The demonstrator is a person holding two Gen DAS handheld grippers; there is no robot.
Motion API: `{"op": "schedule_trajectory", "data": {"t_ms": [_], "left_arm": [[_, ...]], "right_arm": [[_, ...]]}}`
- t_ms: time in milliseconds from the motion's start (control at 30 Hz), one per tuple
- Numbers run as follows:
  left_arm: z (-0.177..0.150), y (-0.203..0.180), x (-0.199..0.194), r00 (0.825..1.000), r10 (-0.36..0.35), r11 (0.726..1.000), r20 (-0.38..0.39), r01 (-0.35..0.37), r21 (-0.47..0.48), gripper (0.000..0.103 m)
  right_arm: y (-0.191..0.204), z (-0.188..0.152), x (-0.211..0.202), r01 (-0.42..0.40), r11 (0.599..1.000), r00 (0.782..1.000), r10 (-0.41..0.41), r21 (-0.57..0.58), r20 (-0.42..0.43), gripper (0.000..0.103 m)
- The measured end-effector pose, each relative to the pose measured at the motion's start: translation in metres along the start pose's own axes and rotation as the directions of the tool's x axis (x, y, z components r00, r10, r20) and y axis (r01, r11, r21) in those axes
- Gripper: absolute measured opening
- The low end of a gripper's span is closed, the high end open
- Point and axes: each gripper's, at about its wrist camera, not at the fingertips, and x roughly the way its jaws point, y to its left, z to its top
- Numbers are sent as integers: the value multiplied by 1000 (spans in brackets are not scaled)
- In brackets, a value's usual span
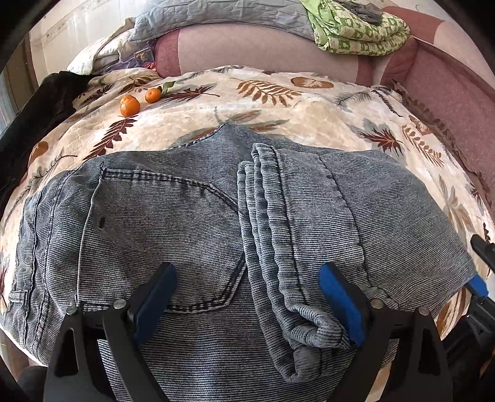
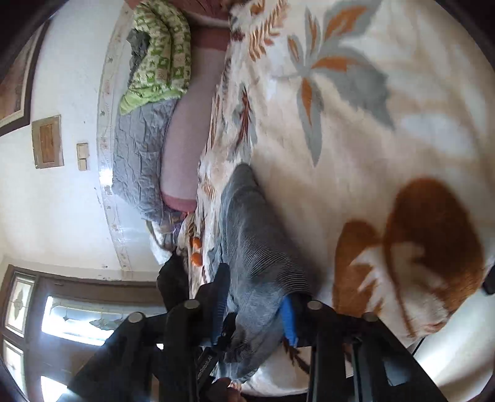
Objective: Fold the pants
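Grey-blue corduroy-striped pants (image 1: 173,222) lie folded on a cream leaf-print blanket (image 1: 278,102). A back pocket faces up and the ribbed waistband (image 1: 266,216) runs down the middle. My left gripper (image 1: 247,301) hovers open low over the near part. Its blue pads (image 1: 340,303) stand wide apart on either side of the waistband. In the right wrist view my right gripper (image 2: 255,310) is rolled on its side, shut on the pants (image 2: 256,247) at their right edge, with cloth filling the gap between the pads. Its blue tip (image 1: 479,286) shows at that edge in the left view.
Two tangerines (image 1: 130,105) (image 1: 152,95) lie on the blanket at the far left. A black garment (image 1: 31,130) hangs off the left side. A green patterned quilt (image 1: 355,31) and a grey quilt (image 1: 216,18) are piled on the pink bolster (image 1: 263,52) behind.
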Motion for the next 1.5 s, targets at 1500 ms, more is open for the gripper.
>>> {"op": "schedule_trajectory", "data": {"t_ms": [1500], "left_arm": [[-14, -88, -2, 996, -84, 960, 31, 73, 272, 97]], "right_arm": [[74, 103, 166, 238, 781, 820, -480, -577, -312, 30]]}}
